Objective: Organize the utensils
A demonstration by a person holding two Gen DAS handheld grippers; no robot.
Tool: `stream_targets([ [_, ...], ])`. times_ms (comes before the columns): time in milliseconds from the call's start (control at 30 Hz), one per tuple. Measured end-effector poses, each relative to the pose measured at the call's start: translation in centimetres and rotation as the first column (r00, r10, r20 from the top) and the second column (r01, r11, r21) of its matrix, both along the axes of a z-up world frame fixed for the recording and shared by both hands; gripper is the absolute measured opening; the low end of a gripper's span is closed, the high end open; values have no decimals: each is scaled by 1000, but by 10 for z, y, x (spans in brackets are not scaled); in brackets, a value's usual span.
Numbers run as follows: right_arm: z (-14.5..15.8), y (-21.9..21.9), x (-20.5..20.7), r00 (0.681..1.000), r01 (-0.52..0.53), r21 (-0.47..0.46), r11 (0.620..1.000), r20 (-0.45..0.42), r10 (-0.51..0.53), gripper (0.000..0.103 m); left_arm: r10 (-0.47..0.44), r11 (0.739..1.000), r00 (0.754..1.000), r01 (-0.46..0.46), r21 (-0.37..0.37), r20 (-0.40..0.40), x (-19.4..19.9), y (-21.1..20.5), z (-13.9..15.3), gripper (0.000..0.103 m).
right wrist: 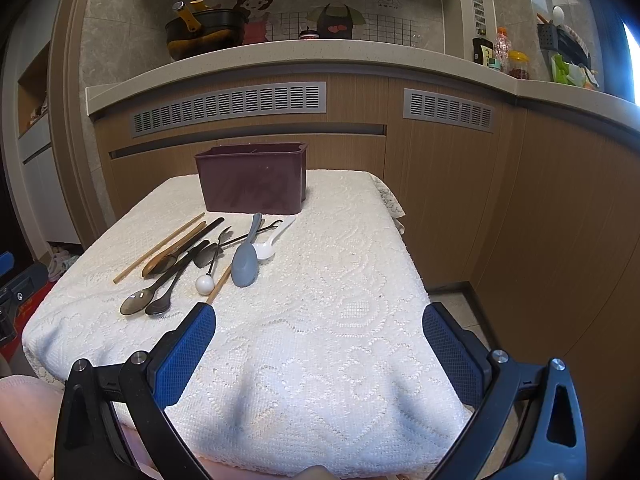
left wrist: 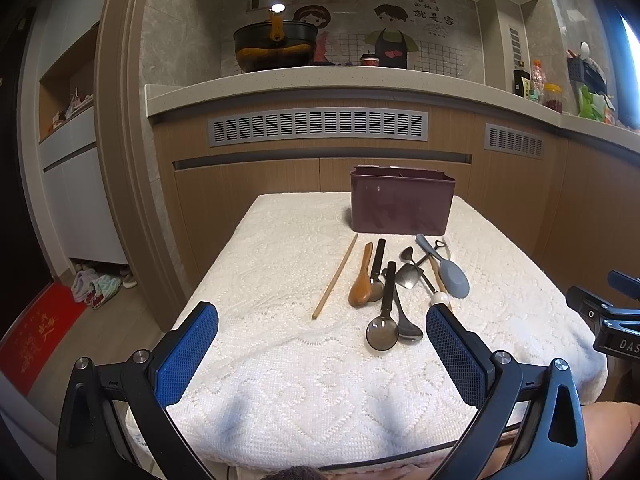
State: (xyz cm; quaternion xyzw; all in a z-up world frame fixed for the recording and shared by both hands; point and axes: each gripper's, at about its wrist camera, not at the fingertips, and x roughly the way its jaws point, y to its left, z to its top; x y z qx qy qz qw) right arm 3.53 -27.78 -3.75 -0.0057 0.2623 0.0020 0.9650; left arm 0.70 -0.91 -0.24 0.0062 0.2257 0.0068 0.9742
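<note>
Now hovering low over the near edge of the table: left gripper [left wrist: 322, 334], blue-padded fingers [left wrist: 188, 354] spread wide apart and holding nothing. Likewise hanging over the near edge, a little to the right: right gripper [right wrist: 319, 334], blue pads [right wrist: 184, 354] equally wide apart, nothing between them.

Lying just beyond both, on the white lace tablecloth [left wrist: 280, 380], loosely bunched: a smoky translucent plastic spoon [left wrist: 383, 330] with a dark handle, bowl toward the camera, touching a dark metal spoon [left wrist: 408, 326] beside it. Resting further back, side by side: a brown wooden spoon [left wrist: 360, 286] and another dark-handled spoon [left wrist: 376, 274]. Lying apart to the left, alone and slanting: a single pale wooden chopstick [left wrist: 335, 277]. Overlapping to the right (hard to untangle): a grey-blue silicone spoon [right wrist: 244, 262], a small white plastic spoon [right wrist: 266, 249], thin metal forks [left wrist: 408, 274], a slim stick tipped with a white ball [right wrist: 206, 283], and a second wooden chopstick [right wrist: 220, 286] passing under the pile.

Standing upright behind the utensils, near the far end of the cloth: a dark maroon rectangular plastic utensil holder [left wrist: 402, 204], divided inside, contents not visible.

Showing past the table: wood-grain kitchen cabinets [right wrist: 460, 200] with grey vent grilles, and a black wok [left wrist: 274, 46] sitting on the speckled countertop [left wrist: 320, 80].
</note>
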Motion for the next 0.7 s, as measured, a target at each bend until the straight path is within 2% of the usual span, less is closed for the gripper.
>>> stream_targets([
  [700, -2, 0, 2, 1000, -1, 6, 1000, -10, 1, 103, -1, 1000, 1000, 1, -1, -2, 1, 2, 0, 103],
])
